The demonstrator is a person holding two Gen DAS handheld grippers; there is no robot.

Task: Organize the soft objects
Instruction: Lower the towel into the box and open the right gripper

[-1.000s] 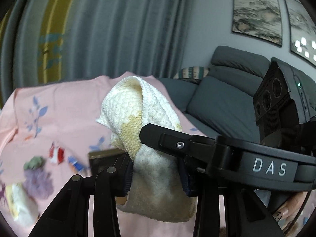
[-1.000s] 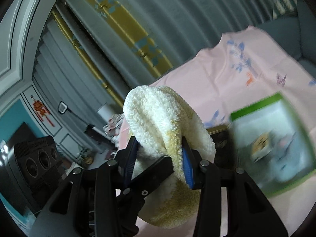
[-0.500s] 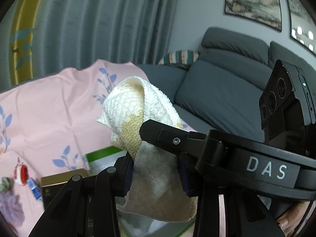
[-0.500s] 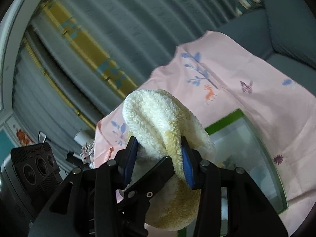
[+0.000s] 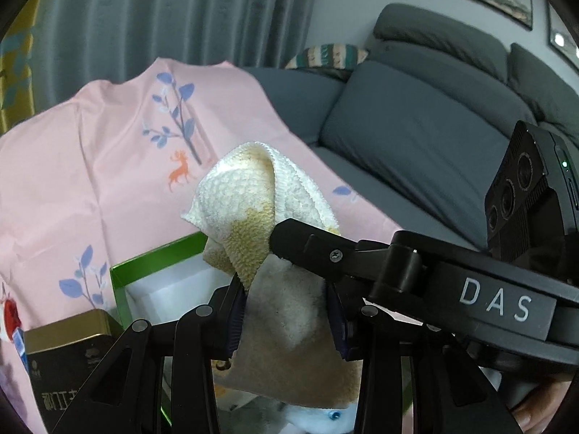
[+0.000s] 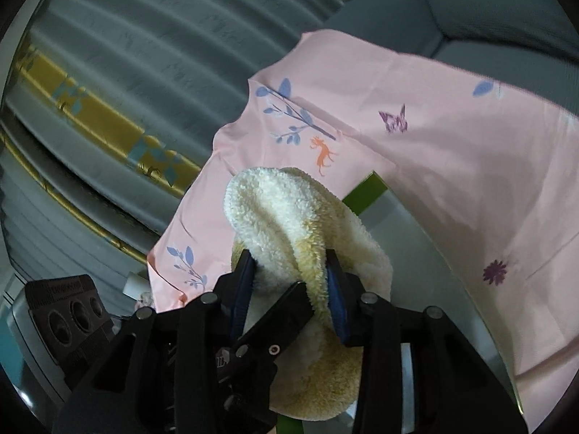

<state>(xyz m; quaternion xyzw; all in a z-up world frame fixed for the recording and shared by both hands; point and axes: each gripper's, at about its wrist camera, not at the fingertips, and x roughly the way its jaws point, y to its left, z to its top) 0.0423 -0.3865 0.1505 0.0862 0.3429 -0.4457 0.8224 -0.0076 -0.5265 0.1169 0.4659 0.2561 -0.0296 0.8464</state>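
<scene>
The cream terry towel [image 5: 267,217] is hanging bunched above the green-rimmed box [image 5: 155,256], with both the left claw [image 5: 286,311] and the right claw [image 6: 289,289] clamping it. The carry-to-box step appears to be in progress. The next move likely calls for lowering both claws together, then parting them over the box on the pink-covered worktop [image 6: 452,152].

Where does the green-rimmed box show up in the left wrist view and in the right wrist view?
Left wrist: the green-rimmed box sits lower left, behind the left gripper and the towel.
Right wrist: its green edge peeks out right of the towel, centre.
Shared landmark: the orange deer printed on the pink cloth.
</scene>
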